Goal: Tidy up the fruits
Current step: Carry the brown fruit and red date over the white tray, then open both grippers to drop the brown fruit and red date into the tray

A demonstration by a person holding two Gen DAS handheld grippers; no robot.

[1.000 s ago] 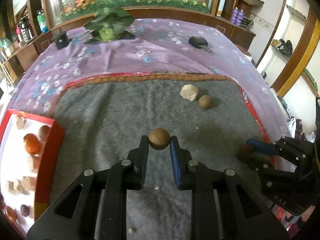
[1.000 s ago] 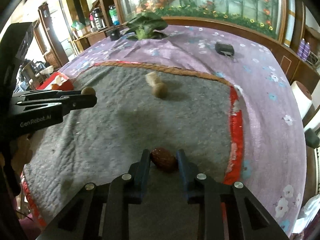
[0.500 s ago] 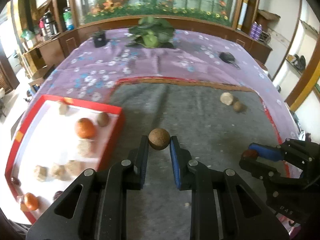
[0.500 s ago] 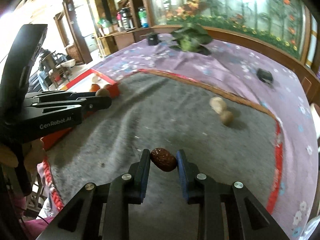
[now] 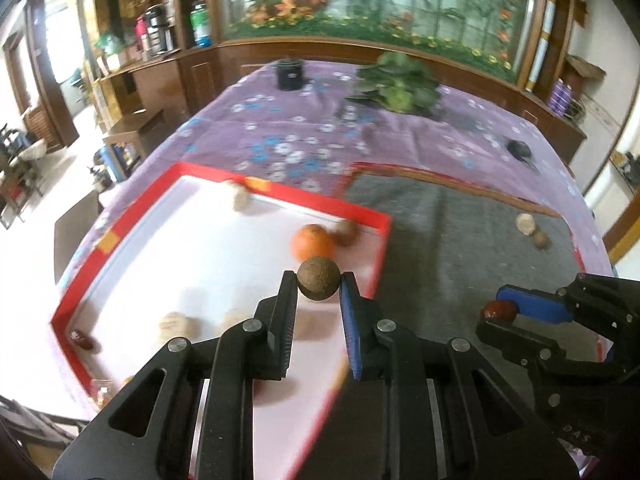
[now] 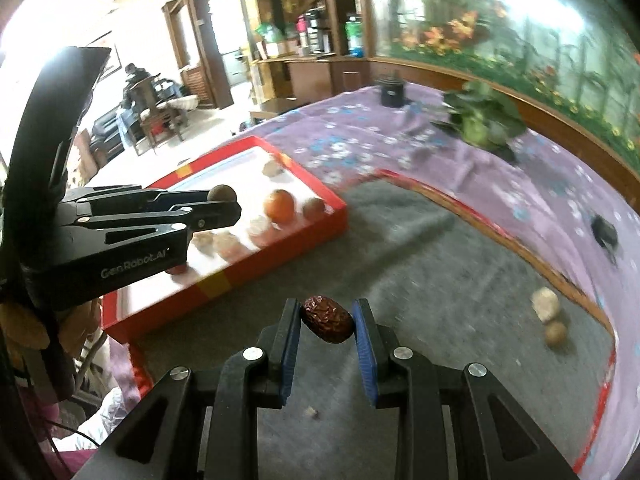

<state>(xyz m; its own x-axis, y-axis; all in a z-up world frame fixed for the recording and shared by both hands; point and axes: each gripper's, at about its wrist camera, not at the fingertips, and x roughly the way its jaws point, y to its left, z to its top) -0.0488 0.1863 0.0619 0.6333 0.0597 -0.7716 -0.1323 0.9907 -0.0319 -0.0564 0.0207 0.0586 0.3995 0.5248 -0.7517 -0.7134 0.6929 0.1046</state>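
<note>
My left gripper (image 5: 319,286) is shut on a round brown fruit (image 5: 319,284) and hangs over the near right part of the red-rimmed white tray (image 5: 280,194). The tray holds an orange (image 5: 312,242), a brown ball (image 5: 347,233), pale lumps (image 5: 176,324) and a red date (image 5: 82,340). My right gripper (image 6: 326,320) is shut on a wrinkled red date (image 6: 326,319) above the grey mat (image 6: 420,264), right of the tray (image 6: 280,264). In the right wrist view the left gripper (image 6: 224,200) shows from the side with its fruit (image 6: 222,193). A pale lump (image 6: 545,302) and a brown ball (image 6: 555,334) lie on the mat.
A purple flowered cloth (image 5: 304,136) covers the table under the mat (image 5: 460,248). At the far side stand a leafy green plant (image 5: 396,84) and a black pot (image 5: 290,74); a small black object (image 5: 519,150) lies at the right. Wooden cabinets and a fish tank line the back.
Both grippers have swung left with their fruits. The left one went from over the grey mat to over the tray; the right one came close to the tray's right side.
</note>
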